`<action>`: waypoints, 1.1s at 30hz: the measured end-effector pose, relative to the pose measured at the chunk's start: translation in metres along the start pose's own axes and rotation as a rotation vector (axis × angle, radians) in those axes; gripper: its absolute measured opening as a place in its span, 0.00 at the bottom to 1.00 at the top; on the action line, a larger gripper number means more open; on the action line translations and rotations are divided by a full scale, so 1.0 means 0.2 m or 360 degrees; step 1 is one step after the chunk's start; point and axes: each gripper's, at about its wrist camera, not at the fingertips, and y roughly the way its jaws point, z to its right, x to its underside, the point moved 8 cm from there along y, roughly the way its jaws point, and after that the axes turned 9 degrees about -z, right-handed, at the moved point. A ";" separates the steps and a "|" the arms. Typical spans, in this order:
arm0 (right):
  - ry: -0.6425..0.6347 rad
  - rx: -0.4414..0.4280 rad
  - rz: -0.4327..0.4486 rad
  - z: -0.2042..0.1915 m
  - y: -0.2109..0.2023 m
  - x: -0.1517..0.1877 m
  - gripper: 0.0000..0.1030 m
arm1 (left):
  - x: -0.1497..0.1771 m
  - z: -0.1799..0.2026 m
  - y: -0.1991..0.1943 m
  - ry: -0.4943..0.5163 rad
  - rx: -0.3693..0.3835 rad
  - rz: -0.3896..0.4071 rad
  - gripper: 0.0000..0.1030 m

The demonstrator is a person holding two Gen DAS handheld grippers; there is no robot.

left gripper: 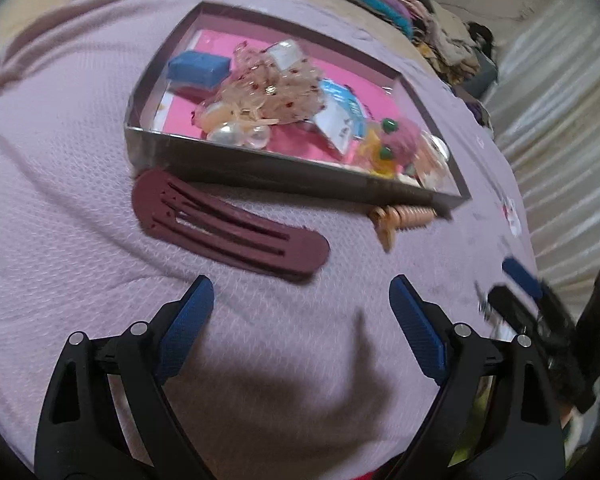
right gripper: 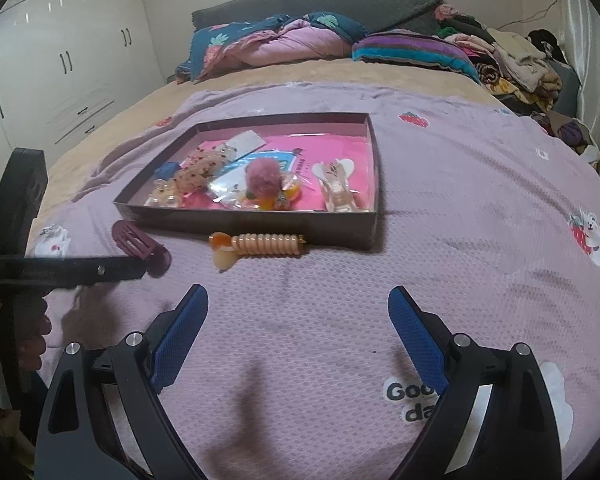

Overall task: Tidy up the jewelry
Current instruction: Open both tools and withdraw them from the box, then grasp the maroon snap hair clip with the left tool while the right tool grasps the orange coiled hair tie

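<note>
A shallow dark box (right gripper: 256, 226) with a pink lining sits on the bed, in the upper middle of both views. It holds a heap of hair things: a blue block (left gripper: 198, 68), a clear beaded scrunchie (left gripper: 276, 88), pearl pieces (left gripper: 240, 134), a pink pom-pom (right gripper: 263, 178), and a pale clip (right gripper: 338, 194) at its right end in the right wrist view. Two pieces lie outside it on the lilac blanket (right gripper: 480, 208), just below its near wall: a dark red snap clip (left gripper: 228, 226), left of centre in the left wrist view, and a peach coiled hair tie (right gripper: 260, 246), which lies close against the wall (whether it touches I cannot tell).

The left gripper (left gripper: 302, 312) hangs low in its frame with jaws spread wide and nothing between them; the dark red clip lies just above its left fingertip (left gripper: 198, 292), apart from it. The right gripper (right gripper: 298, 316) is also released and empty, with the coiled tie above it near the middle of the frame. The left tool's black body crosses the left edge of the right wrist view and covers part of the dark red clip.

Folded bedding is piled in the upper part of the frame, and white cupboards (right gripper: 60, 60) stand at the upper left.
</note>
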 end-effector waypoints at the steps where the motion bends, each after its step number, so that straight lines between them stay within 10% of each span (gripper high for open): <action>1: 0.0007 -0.0002 -0.0002 0.01 0.01 0.00 0.88 | -0.01 -0.01 0.01 -0.0033 0.0004 -0.0006 0.80; 11: 0.0015 -0.0118 -0.0086 -0.02 0.18 -0.05 0.88 | -0.12 -0.05 0.06 -0.0116 -0.0086 0.0048 0.80; 22: -0.0060 -0.0137 -0.0148 -0.17 0.38 -0.14 0.88 | -0.13 -0.18 0.01 0.0002 -0.0327 0.0080 0.20; 33: -0.0042 0.0013 -0.0168 -0.19 0.51 -0.19 0.80 | -0.04 -0.21 -0.06 0.0076 -0.0286 0.0103 0.11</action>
